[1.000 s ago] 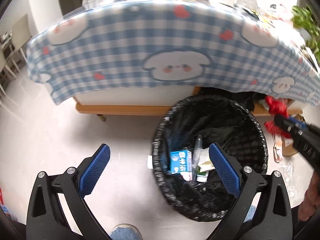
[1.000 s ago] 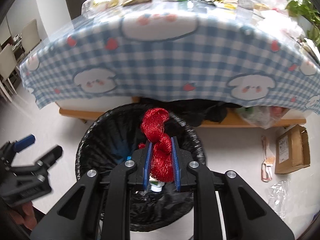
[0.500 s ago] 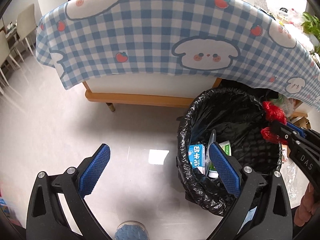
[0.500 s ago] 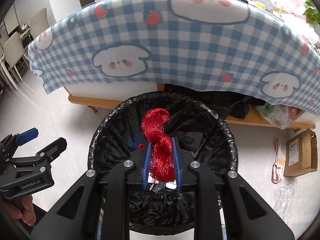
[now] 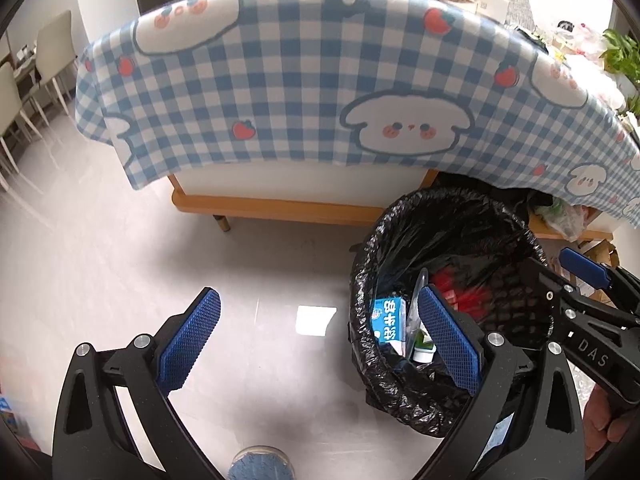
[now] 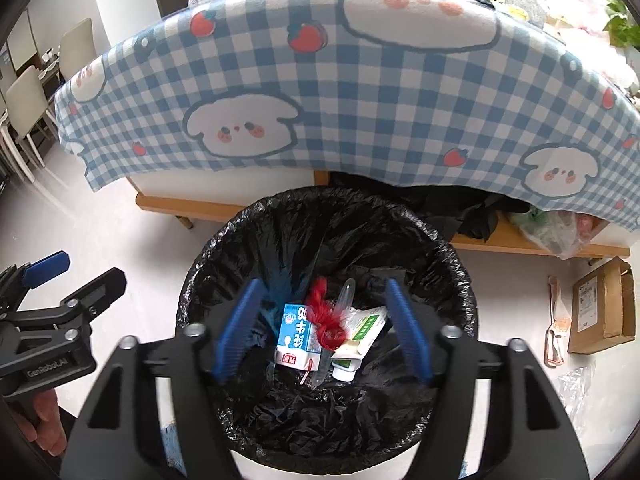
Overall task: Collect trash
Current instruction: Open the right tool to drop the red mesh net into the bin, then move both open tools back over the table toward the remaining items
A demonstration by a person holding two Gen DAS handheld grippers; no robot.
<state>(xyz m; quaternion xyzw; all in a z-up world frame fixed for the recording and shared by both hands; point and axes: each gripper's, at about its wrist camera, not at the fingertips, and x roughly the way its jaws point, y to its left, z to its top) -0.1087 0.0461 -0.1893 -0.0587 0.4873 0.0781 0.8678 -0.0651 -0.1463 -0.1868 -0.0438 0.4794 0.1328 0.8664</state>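
Observation:
A bin lined with a black bag (image 6: pixel 452 264) stands on the floor in front of the table. Inside lie a blue-and-white milk carton (image 6: pixel 294 336), a red tinsel bundle (image 6: pixel 326 320), a clear plastic spoon (image 6: pixel 344 296) and a green-and-white tube box (image 6: pixel 364 328). My right gripper (image 6: pixel 322 330) is open and empty right above the bin. My left gripper (image 5: pixel 320 340) is open and empty over the floor at the bin's (image 5: pixel 404 396) left rim. The carton (image 5: pixel 386 324) and red tinsel (image 5: pixel 460 292) also show in the left wrist view.
A table with a blue checked cloth (image 6: pixel 360 92) overhangs behind the bin, with litter on top. A cardboard box (image 6: pixel 604 308) and plastic wrappers (image 6: pixel 558 332) lie on the floor at the right. Chairs (image 6: pixel 28 104) stand at the far left.
My right gripper has opened and let go of the red tinsel, which now lies in the bin. The left gripper has shifted left, away from the bin.

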